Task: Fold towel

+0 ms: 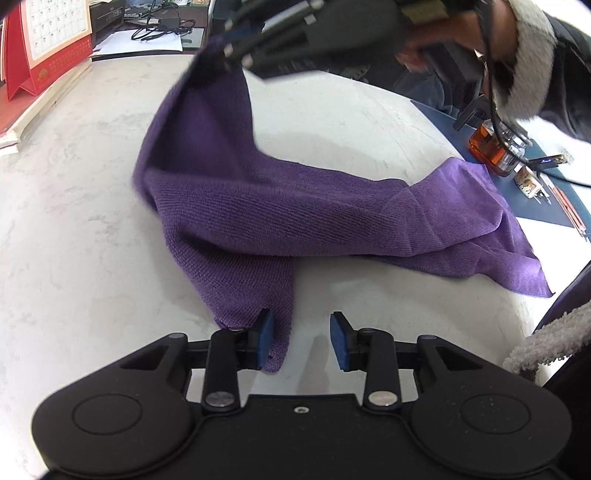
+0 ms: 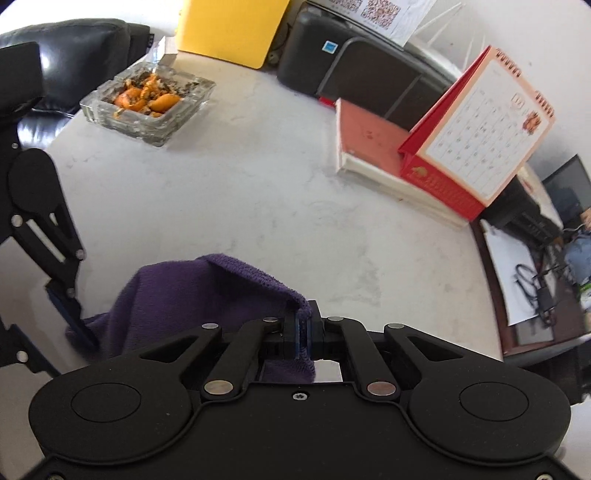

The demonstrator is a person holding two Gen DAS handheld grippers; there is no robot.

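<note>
A purple towel (image 1: pixel 258 206) lies crumpled on the white marble table (image 1: pixel 74 221). My left gripper (image 1: pixel 302 338) is open; a near towel corner lies against its left blue pad (image 1: pixel 265 338) but is not pinched. My right gripper (image 2: pixel 303 338) is shut on another towel corner (image 2: pixel 221 291) and holds it lifted above the table; it shows at the top of the left wrist view (image 1: pixel 236 55). The left gripper shows at the left edge of the right wrist view (image 2: pixel 68 314).
A red desk calendar (image 2: pixel 480 147) stands on a stack of books (image 2: pixel 369 147). A glass ashtray with orange peels (image 2: pixel 147 103), a black printer (image 2: pixel 351 66), a yellow folder (image 2: pixel 229 29). An amber bottle (image 1: pixel 491 147) and small items lie on a blue mat (image 1: pixel 546 206).
</note>
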